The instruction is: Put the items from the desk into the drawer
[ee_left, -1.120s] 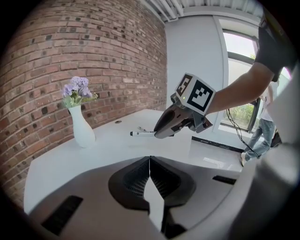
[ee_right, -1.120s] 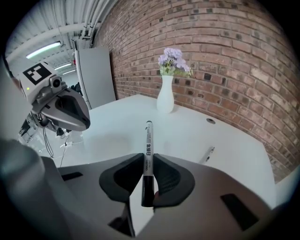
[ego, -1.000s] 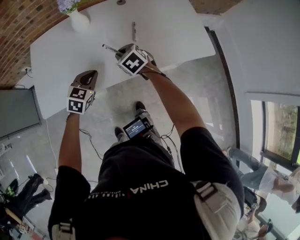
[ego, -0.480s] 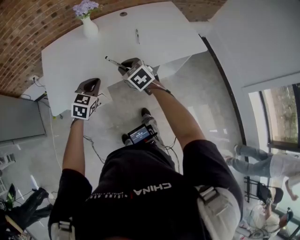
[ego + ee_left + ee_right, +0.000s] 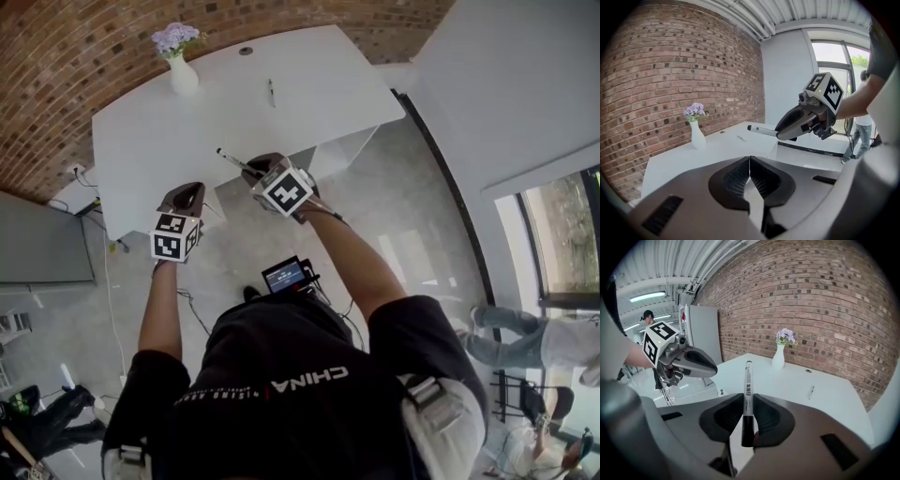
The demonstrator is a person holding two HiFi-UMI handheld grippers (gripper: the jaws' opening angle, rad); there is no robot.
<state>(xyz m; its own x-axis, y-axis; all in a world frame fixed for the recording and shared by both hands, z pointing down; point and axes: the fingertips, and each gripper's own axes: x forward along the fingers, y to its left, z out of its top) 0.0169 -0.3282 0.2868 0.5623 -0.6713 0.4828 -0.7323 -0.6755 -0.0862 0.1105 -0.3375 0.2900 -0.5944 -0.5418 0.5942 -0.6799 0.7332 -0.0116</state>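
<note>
The right gripper [image 5: 748, 420] is clamping its jaws on a marker [image 5: 748, 385], holding it tip-forward at the tabletop [image 5: 141, 141] edge, likely bound for the drawer, while the left gripper [image 5: 750, 176] is hovering alongside, jaws together and empty, and a pen [image 5: 271, 91] is lying on the tabletop.

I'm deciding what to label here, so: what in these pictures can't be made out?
- Drawer: no view plainly shows one; in the head view the desk top covers whatever sits under it.
- Thin item on the desk: too small in every view to name.
- Screen at the person's waist, head view: readout too small to read.
- Bystander, head view: cut off by the right edge.
</note>
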